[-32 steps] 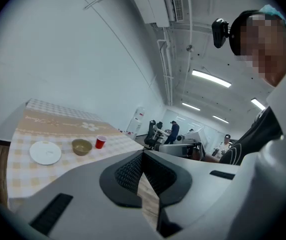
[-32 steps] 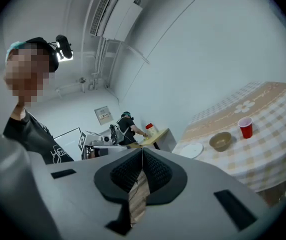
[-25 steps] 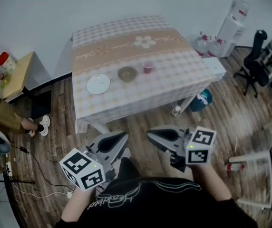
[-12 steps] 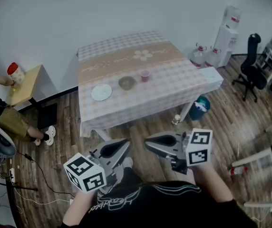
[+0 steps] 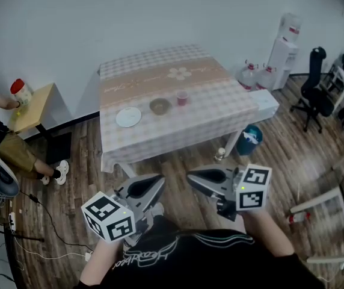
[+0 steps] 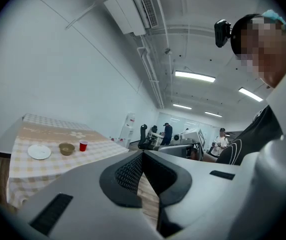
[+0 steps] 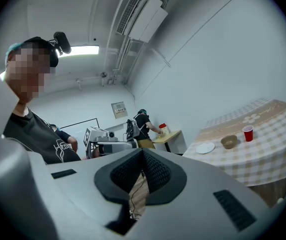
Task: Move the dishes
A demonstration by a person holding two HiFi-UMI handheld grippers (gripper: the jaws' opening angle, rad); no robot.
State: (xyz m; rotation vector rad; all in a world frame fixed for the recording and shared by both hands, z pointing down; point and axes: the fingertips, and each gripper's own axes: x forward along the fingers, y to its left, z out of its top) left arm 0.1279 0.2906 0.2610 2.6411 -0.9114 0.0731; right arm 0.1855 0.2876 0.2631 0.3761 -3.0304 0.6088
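**Dishes.** The white plate (image 5: 128, 117), the brown bowl (image 5: 160, 106) and the red cup (image 5: 182, 97) stand in a row on the checked table (image 5: 220, 110). They sit apart from one another, on the half nearer you. All three are upright, and the cup is at the right end. In my judgement this line near the front edge suits a reach from your side, since nothing stands between you and them.

**Grippers.** You hold the left gripper (image 5: 157, 180) and the right gripper (image 5: 191, 176) side by side, low and close to your body. They are over the wood floor (image 5: 184, 155), well apart from the table. Both point roughly level towards it.

- **Left gripper:** its own view shows the pads pressed together at the tips. Only floor shows through the gap behind them, and nothing is pinched.
- **Right gripper:** its own view shows the same, jaws together and empty.

Closed, empty jaws carried at this height read as a travelling posture, not a working one.

**Stage.** The scene fits two readings:

- You are walking up to dishes that are waiting to be lifted.
- You are standing off from dishes that are already set down in their row.

The pictures do not settle which.

**Surroundings.** A person sits at a small side table (image 5: 32, 104) to your left, on which a red-lidded jar (image 5: 19, 90) stands. A water dispenser (image 5: 283, 41) and an office chair (image 5: 316, 86) stand to the right. All of these are clear of your line to the table.
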